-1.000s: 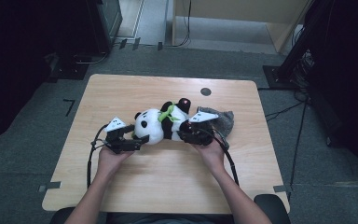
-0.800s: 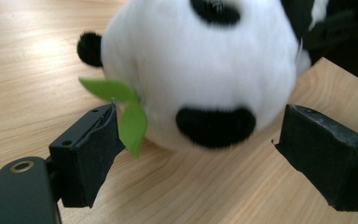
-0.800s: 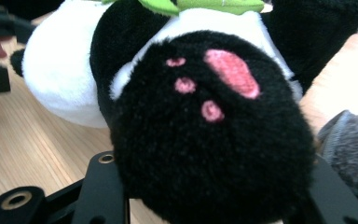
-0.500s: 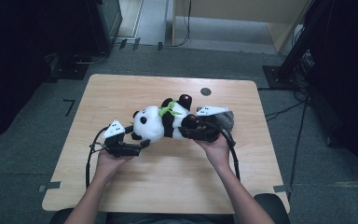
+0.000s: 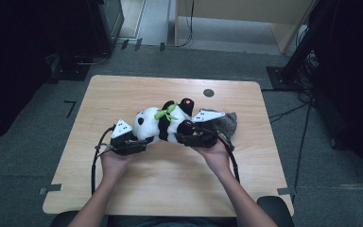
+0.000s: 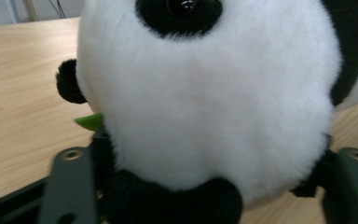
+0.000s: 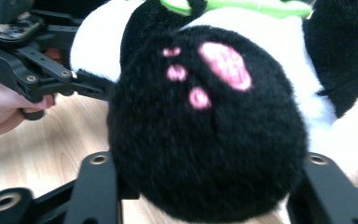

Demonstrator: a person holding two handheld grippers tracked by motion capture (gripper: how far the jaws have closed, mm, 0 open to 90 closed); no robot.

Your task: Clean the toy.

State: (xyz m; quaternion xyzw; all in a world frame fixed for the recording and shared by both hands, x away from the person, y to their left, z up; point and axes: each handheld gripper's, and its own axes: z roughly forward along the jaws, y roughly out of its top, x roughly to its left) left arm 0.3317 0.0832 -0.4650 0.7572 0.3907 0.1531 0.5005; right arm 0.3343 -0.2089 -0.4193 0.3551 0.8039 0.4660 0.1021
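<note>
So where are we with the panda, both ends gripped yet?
Done: both grippers are at the panda plush. In hand: the left gripper has its fingers just closing on the head; the right gripper has its fingers just opening, with the pink-padded foot between them, touching both. Left: probably a lift or reposition; the plush seems to lie on the table.

both forearms reach in from the bottom edge. the left gripper [image 5: 139, 142] points right, jaws just closing; the right gripper [image 5: 182, 138] points left, jaws just opening.
</note>
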